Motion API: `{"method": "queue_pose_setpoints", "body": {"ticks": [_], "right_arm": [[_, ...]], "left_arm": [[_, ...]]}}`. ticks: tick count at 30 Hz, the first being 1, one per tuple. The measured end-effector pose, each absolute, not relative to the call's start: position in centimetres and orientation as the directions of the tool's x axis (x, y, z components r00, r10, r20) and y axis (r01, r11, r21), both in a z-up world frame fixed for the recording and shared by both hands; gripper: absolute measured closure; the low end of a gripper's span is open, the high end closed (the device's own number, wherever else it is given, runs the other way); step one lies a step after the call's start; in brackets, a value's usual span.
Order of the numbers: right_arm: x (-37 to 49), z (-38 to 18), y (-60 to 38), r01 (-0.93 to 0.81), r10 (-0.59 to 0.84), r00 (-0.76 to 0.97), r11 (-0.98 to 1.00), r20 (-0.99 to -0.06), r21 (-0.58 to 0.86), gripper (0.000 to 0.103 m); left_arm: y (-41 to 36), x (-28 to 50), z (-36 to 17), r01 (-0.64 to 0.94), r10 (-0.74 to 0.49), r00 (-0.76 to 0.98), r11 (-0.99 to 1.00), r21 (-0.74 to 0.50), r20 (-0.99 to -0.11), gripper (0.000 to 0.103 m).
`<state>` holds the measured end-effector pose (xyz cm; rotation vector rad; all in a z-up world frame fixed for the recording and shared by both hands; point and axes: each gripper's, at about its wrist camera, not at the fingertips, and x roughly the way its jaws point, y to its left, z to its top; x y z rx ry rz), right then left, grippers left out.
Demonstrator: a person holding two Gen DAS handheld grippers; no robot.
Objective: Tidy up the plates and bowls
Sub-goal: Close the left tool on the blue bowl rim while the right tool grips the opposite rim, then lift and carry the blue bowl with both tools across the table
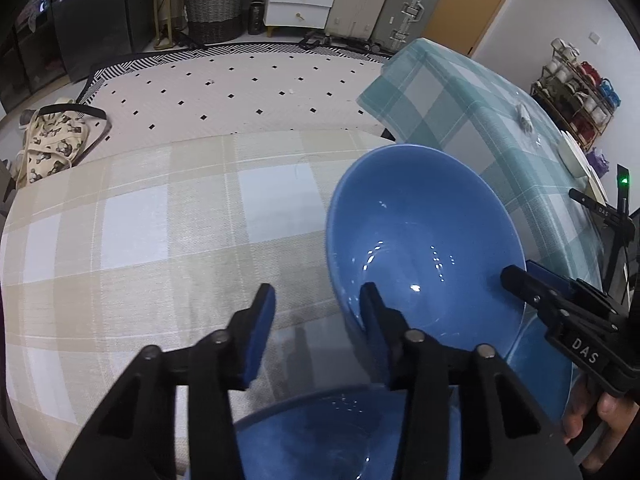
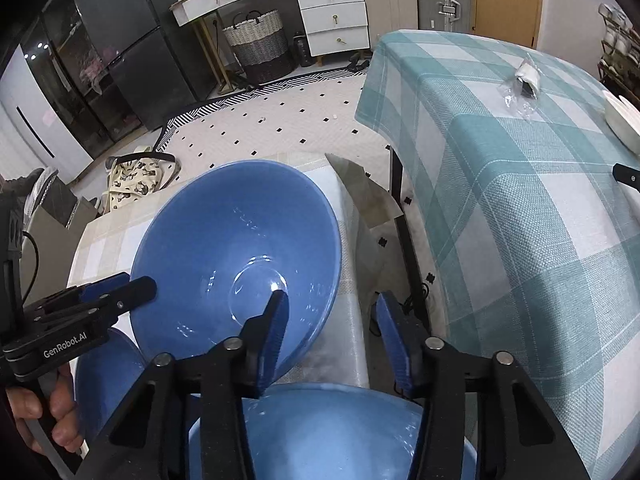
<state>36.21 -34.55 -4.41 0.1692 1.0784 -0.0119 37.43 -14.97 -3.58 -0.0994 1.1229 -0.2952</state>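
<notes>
A large blue bowl [image 1: 424, 240] [image 2: 236, 256] sits tilted on the beige checked table [image 1: 160, 232]. My left gripper [image 1: 318, 312] is open, its right finger just inside the bowl's near rim, its left finger outside over the cloth. My right gripper [image 2: 332, 320] is open, its left finger inside the bowl's right rim, its right finger outside. Each gripper also shows in the other's view, the right one [image 1: 520, 276] and the left one [image 2: 136, 286], at opposite rims. A second blue bowl [image 1: 340, 432] [image 2: 332, 432] lies below the grippers. A blue plate [image 1: 540, 368] [image 2: 104, 376] lies under the tilted bowl.
A teal checked table [image 2: 520, 200] stands to the right with a plastic-wrapped item [image 2: 524, 80] and a white dish [image 2: 620, 120]. A gap separates the two tables. On the floor are a patterned bag [image 1: 52, 140], a woven basket [image 1: 214, 4] and suitcases [image 1: 412, 4].
</notes>
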Motion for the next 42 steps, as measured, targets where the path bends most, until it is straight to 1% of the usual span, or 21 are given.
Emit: {"method": "queue_pose_setpoints", "body": {"ticks": [2, 3, 7, 8, 9, 11, 21, 24, 27, 42], "right_arm": [[36.1, -4.4, -34.5, 0.091, 0.07, 0.476, 0.988, -0.877, 0.128, 0.07], [35.9, -4.3, -34.4, 0.09, 0.069, 0.478, 0.988, -0.876, 0.127, 0.074], [35.8, -4.2, -34.4, 0.079, 0.075, 0.486, 0.989, -0.87, 0.129, 0.081], [35.8, -4.1, -34.3, 0.077, 0.075, 0.489, 0.989, -0.869, 0.129, 0.084], [35.8, -4.1, -34.2, 0.074, 0.078, 0.491, 0.989, -0.868, 0.131, 0.088], [35.7, -3.9, -34.0, 0.068, 0.072, 0.493, 0.99, -0.867, 0.121, 0.09], [35.3, -3.5, -33.6, 0.065, 0.057, 0.507, 0.992, -0.86, 0.105, 0.09], [35.2, -3.1, -33.6, 0.065, 0.063, 0.517, 0.991, -0.854, 0.113, 0.09], [35.0, -2.6, -34.1, 0.069, 0.094, 0.531, 0.986, -0.842, 0.154, 0.09], [33.6, -0.1, -33.1, 0.046, 0.096, 0.592, 0.987, -0.8, 0.152, 0.09]], "left_arm": [[-15.4, 37.3, -3.4, 0.198, -0.277, 0.401, 0.957, -0.212, -0.873, 0.075], [-15.6, 37.3, -3.4, 0.204, -0.276, 0.398, 0.956, -0.21, -0.875, 0.078], [-16.0, 37.3, -3.3, 0.217, -0.283, 0.4, 0.953, -0.21, -0.872, 0.09], [-16.3, 37.2, -3.2, 0.223, -0.278, 0.401, 0.954, -0.202, -0.873, 0.091], [-16.5, 37.2, -3.1, 0.226, -0.268, 0.406, 0.956, -0.189, -0.874, 0.091], [-16.6, 37.1, -3.1, 0.224, -0.257, 0.41, 0.959, -0.176, -0.875, 0.092], [-16.6, 36.8, -2.8, 0.209, -0.244, 0.428, 0.964, -0.167, -0.87, 0.092], [-16.5, 36.5, -2.3, 0.21, -0.245, 0.44, 0.964, -0.166, -0.864, 0.092], [-16.3, 36.2, -1.6, 0.209, -0.251, 0.46, 0.963, -0.17, -0.852, 0.092], [-15.8, 34.6, 1.1, 0.212, -0.24, 0.512, 0.966, -0.149, -0.825, 0.091]]}}
